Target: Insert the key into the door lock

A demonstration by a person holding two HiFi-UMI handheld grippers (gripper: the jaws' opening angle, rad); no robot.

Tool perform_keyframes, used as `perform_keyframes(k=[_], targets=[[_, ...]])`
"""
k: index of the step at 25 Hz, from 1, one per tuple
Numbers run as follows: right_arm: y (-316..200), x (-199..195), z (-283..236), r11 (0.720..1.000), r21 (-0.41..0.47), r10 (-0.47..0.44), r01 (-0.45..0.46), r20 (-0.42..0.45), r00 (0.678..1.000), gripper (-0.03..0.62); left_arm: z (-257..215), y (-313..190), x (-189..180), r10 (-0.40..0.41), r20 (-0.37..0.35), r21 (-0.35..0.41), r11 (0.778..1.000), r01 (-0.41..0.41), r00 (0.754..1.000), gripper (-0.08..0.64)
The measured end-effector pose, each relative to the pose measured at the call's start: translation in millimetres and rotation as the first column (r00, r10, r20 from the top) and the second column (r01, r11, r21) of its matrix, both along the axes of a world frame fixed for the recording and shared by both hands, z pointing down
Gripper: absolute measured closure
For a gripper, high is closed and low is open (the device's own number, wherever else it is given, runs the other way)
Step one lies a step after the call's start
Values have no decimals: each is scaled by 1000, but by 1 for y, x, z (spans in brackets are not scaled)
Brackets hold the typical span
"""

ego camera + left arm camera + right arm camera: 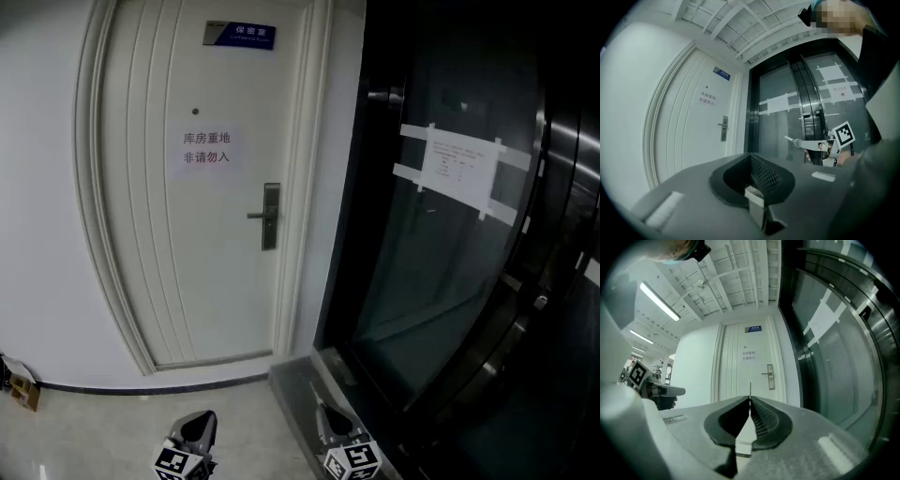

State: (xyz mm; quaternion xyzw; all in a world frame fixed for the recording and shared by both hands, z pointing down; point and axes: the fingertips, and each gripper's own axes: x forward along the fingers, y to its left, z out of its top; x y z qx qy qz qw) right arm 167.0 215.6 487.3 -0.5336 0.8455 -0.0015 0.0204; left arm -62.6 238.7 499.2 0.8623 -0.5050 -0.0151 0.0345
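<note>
R hand-held gripper (750, 401): jaws pressed together, pinching the key (750, 391). Only a thin sliver of blade shows past the tips, seen edge-on.
L hand-held gripper (750, 155): jaws together, nothing btwn them, no part in the hold.

Key axis: runs along the R jaws, level, aimed at the door (736, 357).
Door lock (770, 377): ahead of the key tip, a little up & to the right in the right gripper view. Well apart, no contact.
- Lock = tall narrow metal plate, long axis vertical, w/ lever handle (255, 216) sticking out sideways.
- Keyhole too small to make out; prob. below the lever (judgement).

Head view: both hand-held grippers sit at the bottom edge over the floor (112, 422), lock up ahead roughly btwn them. Neither is clearly nearer. R carries the key, so R should make the move (judgement). Needs a long fwd approach, then fine line-up of blade w/ keyhole.

Writing:
- Paper notice (206, 148) on door: 库房重地 / 非请勿入.
- Blue plate (240, 35) at door top: white chars, approx. 保密室; small line beneath not legible.
- Taped sheet (457, 167) on glass door (441, 281) to the right: print too small.
- No brand visible on lock.
</note>
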Motion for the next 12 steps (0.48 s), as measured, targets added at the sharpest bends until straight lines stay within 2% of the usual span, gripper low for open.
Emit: perform_keyframes(k=[6,12], targets=[[-5,-1,-3,1000,4,27,-27,52,998,581,1,-4,-11,1,-8,4,1000,-1,1000,557],[-10,-5,-2,999,20,42,-43,45,998,581,2,-10,-23,6,-11,9,1000,-6,1000,557]])
